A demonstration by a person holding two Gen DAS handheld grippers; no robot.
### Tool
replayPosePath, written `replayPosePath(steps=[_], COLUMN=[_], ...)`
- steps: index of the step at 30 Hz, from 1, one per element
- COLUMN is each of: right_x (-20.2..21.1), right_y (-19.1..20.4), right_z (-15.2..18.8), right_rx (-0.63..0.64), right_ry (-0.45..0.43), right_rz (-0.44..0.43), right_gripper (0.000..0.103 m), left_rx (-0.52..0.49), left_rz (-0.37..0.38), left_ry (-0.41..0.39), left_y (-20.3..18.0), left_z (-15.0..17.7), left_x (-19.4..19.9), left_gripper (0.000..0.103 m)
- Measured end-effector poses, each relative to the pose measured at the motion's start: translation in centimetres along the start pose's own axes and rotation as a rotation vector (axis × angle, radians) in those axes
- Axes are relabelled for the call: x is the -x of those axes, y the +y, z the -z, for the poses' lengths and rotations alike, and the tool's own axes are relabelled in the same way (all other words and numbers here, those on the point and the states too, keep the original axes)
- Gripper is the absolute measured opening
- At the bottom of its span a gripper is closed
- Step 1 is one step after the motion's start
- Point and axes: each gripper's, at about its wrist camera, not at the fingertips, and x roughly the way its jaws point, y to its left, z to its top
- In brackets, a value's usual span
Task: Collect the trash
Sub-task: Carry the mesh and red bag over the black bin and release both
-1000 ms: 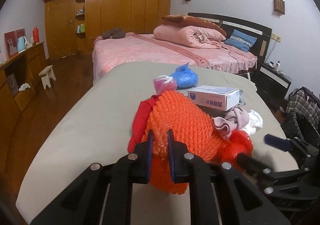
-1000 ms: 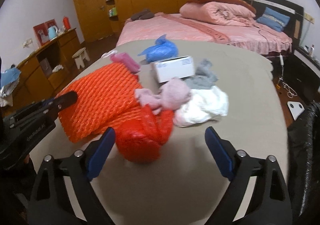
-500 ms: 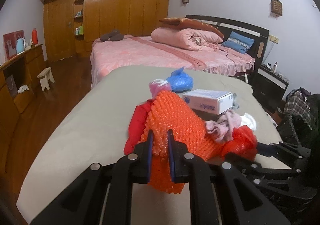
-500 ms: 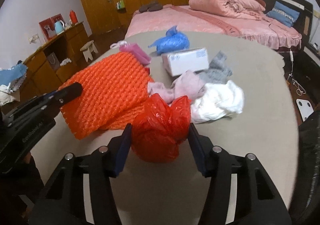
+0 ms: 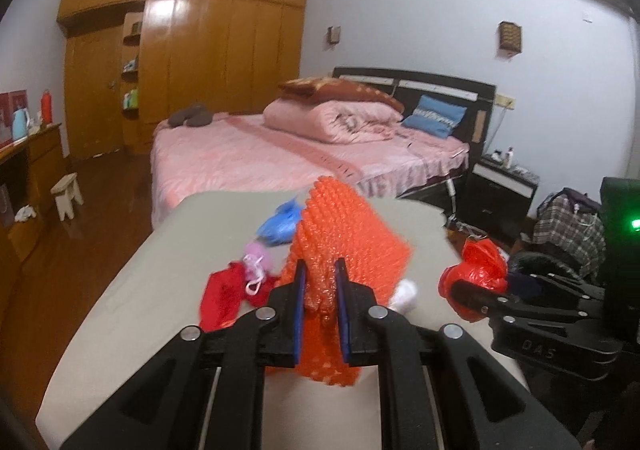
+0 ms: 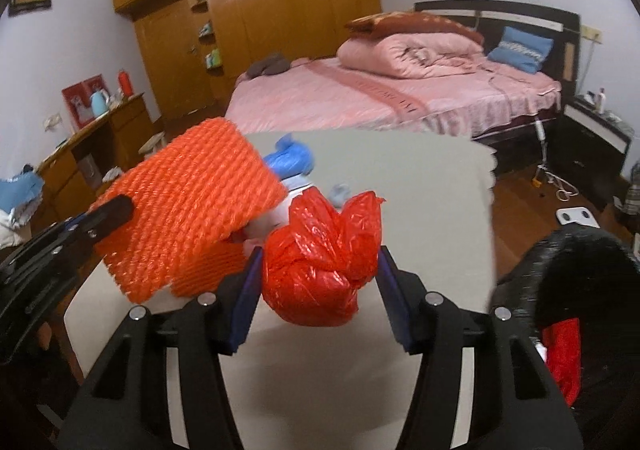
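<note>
The left gripper is clamped nearly shut on the lower edge of the orange bubble-wrap sheet, which hangs clear above the near end of the grey tabletop. The right gripper stands about half open, its pads pressing both flanks of the red plastic bag; the jaws have just been closing around it. The bag is lifted off the tabletop's near right corner.

Step in hand, as judged: carry both items to the black trash bag off the tabletop's right edge. Both grips should hold steady during transfer. The sheet's free edge should clear the blue bag at the far end.
</note>
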Motion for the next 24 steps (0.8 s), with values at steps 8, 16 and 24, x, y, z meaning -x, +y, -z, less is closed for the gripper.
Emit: replayPosePath(steps=[8, 16, 24], right_x=[3.5, 6.8, 9.3], right_y=[-4.3, -9.6, -16.1], right_z=[-0.4, 0.7, 2.7], right_rx=[-0.041, -0.104, -0.183], right_ry=[-0.056, -0.091, -0.102], right_rz=[0.078, 0.190, 0.326], right_gripper=[0.054, 0.054, 0.054], left_rx=[-0.036, -0.090, -0.146], left_rz=[0.084, 0.196, 0.307], left_ry=[-0.030, -0.011, 0.039], left_y=[-4.7, -10.4, -16.2], left_z=[-1.9, -1.9, -1.2], left_x=[-0.2, -1.8, -4.1], left_gripper=[0.013, 0.013, 0.013])
